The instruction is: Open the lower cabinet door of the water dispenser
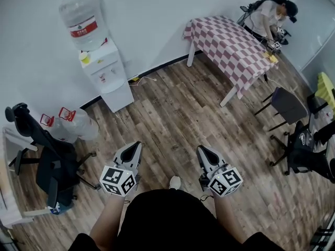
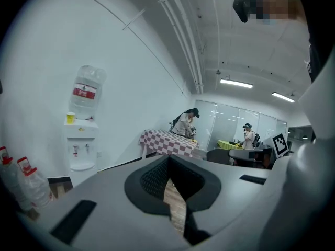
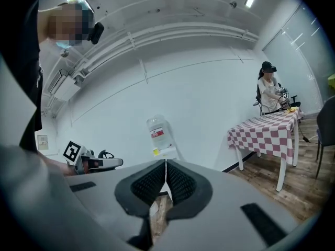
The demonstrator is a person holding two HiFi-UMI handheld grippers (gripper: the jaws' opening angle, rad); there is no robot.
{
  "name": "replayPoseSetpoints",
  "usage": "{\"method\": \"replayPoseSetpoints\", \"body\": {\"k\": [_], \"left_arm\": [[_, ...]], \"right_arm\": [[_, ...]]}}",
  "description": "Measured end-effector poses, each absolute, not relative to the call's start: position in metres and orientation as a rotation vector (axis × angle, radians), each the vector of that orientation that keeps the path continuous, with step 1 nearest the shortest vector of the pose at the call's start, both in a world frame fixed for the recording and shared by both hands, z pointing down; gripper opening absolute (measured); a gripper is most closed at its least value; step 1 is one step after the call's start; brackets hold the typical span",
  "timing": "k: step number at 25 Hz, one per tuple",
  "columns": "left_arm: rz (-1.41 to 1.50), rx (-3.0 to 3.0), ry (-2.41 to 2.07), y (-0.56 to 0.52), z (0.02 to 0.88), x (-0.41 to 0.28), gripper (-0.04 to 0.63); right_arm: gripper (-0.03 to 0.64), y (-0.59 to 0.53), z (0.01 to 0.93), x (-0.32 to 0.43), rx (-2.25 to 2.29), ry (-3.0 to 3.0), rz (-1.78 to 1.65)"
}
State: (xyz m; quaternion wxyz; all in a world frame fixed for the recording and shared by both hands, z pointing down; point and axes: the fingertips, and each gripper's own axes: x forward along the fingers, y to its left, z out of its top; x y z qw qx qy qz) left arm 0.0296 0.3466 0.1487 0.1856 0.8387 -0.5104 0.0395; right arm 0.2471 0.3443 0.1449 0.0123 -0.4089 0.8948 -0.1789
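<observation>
The white water dispenser (image 1: 107, 72) stands against the far wall with a large bottle (image 1: 81, 17) on top; its lower cabinet door (image 1: 119, 95) is closed. Both grippers are well short of it, over the wooden floor near my body. My left gripper (image 1: 137, 144) is shut and empty, pointing toward the dispenser. My right gripper (image 1: 201, 149) is also shut and holds nothing. The left gripper view has the dispenser (image 2: 81, 150) far off at the left, beyond the closed jaws of the left gripper (image 2: 168, 158). In the right gripper view the bottle (image 3: 158, 135) rises just above the right gripper (image 3: 166, 163).
Two spare water bottles (image 1: 73, 124) lie on the floor left of the dispenser, beside a black office chair (image 1: 47, 163). A checkered table (image 1: 230, 46) stands at the right with a person (image 1: 269, 17) behind it. More chairs (image 1: 288, 106) sit at the right edge.
</observation>
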Motion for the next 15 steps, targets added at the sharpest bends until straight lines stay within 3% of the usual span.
{"method": "replayPoseSetpoints", "body": {"k": [15], "left_arm": [[0.190, 2.323, -1.453, 0.296, 0.163, 0.101, 0.014]], "right_arm": [[0.023, 0.284, 0.171, 0.322, -1.237, 2.821, -0.647]]}}
